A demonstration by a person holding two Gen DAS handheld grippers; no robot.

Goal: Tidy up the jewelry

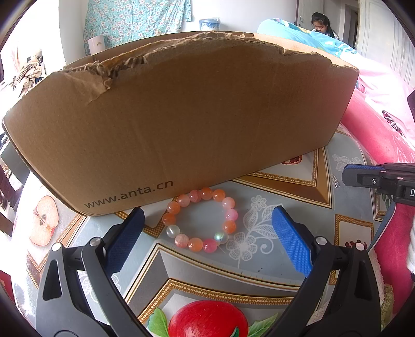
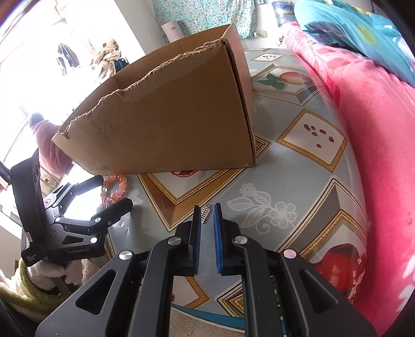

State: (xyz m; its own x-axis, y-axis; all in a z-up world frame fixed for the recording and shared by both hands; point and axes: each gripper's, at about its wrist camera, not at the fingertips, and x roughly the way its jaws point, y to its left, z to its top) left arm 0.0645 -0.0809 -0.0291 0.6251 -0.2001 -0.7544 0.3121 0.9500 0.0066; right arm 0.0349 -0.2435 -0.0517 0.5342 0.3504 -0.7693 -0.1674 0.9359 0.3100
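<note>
A bracelet (image 1: 201,219) of pink and orange beads lies on the patterned table next to the cardboard box (image 1: 181,116). My left gripper (image 1: 207,220) is open, its blue pads on either side of the bracelet. The bracelet also shows in the right wrist view (image 2: 114,188), between the left gripper's fingers (image 2: 114,207). A small silver earring (image 2: 205,213) lies on the table between the tips of my right gripper (image 2: 207,215), whose jaws are nearly closed around it with a narrow gap. The earring (image 1: 334,180) also shows in the left wrist view, beside the right gripper (image 1: 363,176).
The open, torn-edged box (image 2: 168,116) stands at the table's back. A pink blanket (image 2: 376,129) bounds the right side. The fruit-patterned tablecloth (image 1: 259,264) covers the table. A person sits in the far background (image 1: 321,23).
</note>
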